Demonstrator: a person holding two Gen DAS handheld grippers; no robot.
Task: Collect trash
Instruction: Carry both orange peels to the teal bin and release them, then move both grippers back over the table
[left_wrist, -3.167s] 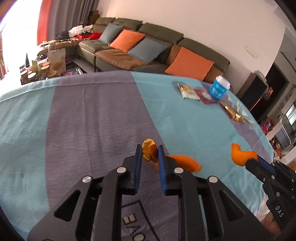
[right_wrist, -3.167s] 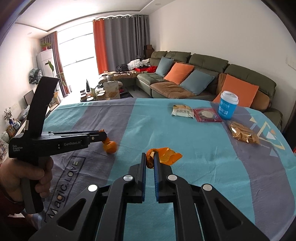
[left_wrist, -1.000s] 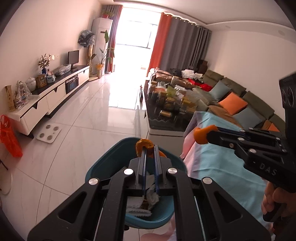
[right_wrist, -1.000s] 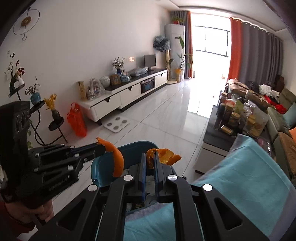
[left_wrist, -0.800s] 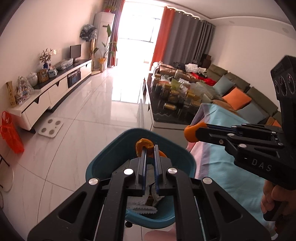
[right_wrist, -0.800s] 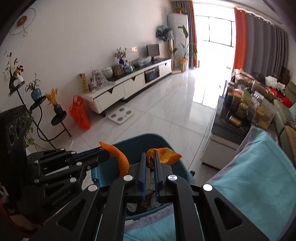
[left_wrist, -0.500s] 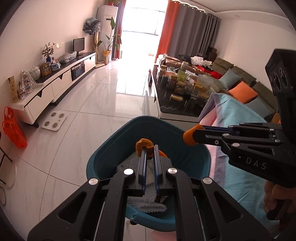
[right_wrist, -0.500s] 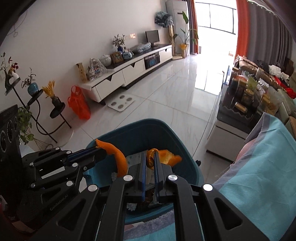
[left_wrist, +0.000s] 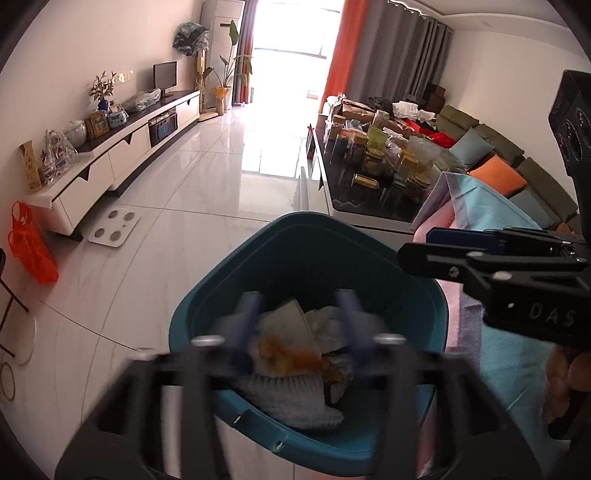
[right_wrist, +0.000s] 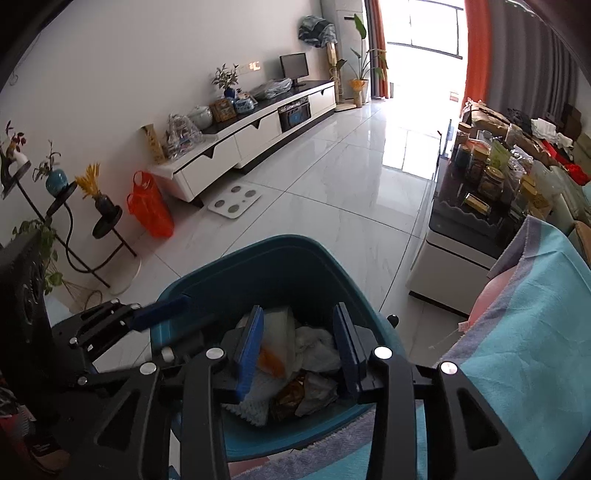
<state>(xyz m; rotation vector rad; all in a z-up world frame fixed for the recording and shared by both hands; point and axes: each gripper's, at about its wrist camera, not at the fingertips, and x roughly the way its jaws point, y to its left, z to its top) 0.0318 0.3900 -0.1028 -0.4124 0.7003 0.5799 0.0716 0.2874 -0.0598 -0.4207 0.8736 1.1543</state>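
Both grippers hang over a teal bin (left_wrist: 306, 240) that stands on the white tiled floor beside the table with its teal and grey cloth (right_wrist: 535, 332). The left gripper (left_wrist: 299, 325) is blurred in its own view; its jaws have just been opening and now stand fairly wide, with nothing clamped between them. The right gripper (right_wrist: 299, 343) is sharp in its view; its jaws have also just been opening, and the blue pads (right_wrist: 251, 347) stand apart with no hold on anything.

The orange peel pieces (left_wrist: 288, 350) lie inside the bin on top of white crumpled paper (left_wrist: 295, 391), seen through the gap between the left gripper's fingers. In the right wrist view an orange scrap (right_wrist: 271, 360) shows just beside the left-hand blue pad; whether it touches the pad or already rests on the paper below cannot be told. A brown shiny wrapper (right_wrist: 291, 398) and more white tissue lie in the bin near it.

Each gripper shows in the other's view: the right one reaches in from the right side of the left wrist view, its fingertip over the bin's rim, and the left one comes in from the lower left of the right wrist view. A person's fingers (left_wrist: 561, 376) grip the right gripper's handle
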